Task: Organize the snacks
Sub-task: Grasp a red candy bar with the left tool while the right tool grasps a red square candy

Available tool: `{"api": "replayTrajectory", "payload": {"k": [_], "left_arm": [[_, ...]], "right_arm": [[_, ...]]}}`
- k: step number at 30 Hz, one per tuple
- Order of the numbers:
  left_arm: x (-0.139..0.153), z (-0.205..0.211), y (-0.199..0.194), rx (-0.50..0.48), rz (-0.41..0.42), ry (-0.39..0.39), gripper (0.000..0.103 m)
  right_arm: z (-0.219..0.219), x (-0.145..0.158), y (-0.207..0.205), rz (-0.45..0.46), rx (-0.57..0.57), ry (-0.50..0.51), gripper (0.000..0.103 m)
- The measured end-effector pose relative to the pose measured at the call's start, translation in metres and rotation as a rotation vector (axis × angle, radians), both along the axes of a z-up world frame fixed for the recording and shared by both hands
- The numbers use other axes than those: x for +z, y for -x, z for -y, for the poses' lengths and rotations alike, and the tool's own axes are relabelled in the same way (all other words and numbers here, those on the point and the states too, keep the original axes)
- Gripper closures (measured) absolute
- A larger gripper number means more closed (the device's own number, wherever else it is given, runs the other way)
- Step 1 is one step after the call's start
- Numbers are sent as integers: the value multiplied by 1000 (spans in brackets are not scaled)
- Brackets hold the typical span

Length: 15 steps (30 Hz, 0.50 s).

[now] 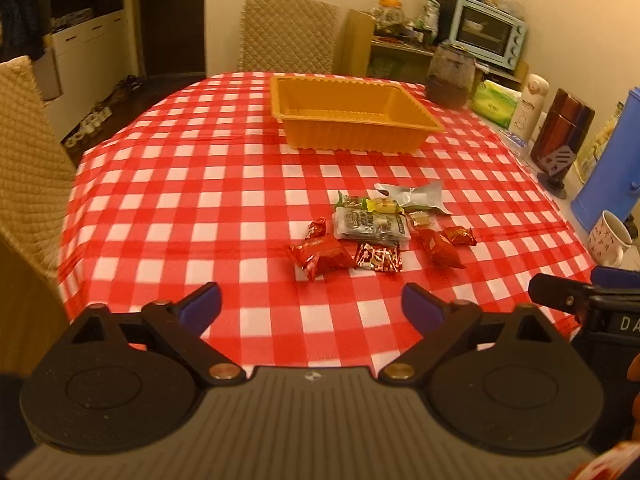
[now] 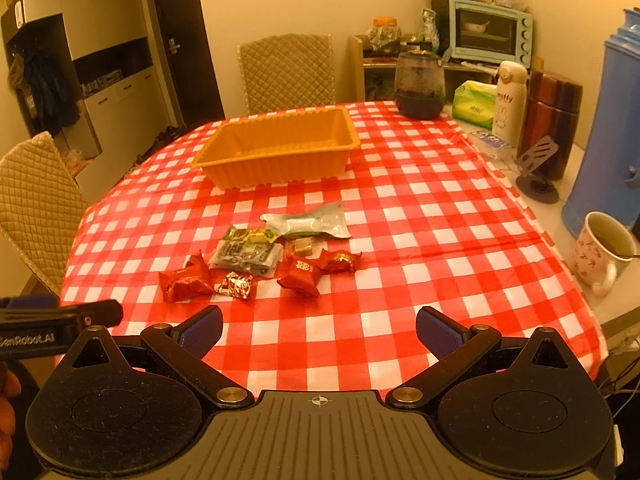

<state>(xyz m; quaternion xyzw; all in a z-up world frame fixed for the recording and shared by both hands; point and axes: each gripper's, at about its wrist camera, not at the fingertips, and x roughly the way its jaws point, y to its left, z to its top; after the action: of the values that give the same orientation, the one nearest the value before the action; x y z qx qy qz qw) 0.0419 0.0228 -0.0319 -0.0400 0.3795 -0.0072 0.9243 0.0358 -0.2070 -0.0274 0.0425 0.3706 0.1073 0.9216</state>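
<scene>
left wrist view: the left gripper [image 1: 311, 306] has its fingers apart and bare over the checked surface [image 1: 192, 200]; the snacks [image 1: 380, 232] lie at one o'clock, the orange tray [image 1: 352, 120] beyond them. right wrist view: the right gripper [image 2: 319, 330] has fingers apart, snacks [image 2: 264, 256] at eleven o'clock, tray [image 2: 276, 148] behind.

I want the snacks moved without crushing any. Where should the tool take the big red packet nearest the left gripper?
Grip the big red packet across its puffy middle, coming down from above with the left tool, which stands open. It lies flat and apart from the silver-red candy, so its crimped ends and sides look reachable.
</scene>
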Motion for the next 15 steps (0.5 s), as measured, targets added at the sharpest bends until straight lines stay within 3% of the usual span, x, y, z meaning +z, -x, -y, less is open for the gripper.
{"api": "replayTrajectory", "payload": {"k": [11, 15], "left_arm": [[-47, -4, -71, -215, -20, -169, 13], [-61, -1, -91, -293, -37, -186, 18]], "right_arm": [[-7, -40, -50, -36, 1, -18, 1], [-11, -53, -65, -59, 1, -27, 11]]}}
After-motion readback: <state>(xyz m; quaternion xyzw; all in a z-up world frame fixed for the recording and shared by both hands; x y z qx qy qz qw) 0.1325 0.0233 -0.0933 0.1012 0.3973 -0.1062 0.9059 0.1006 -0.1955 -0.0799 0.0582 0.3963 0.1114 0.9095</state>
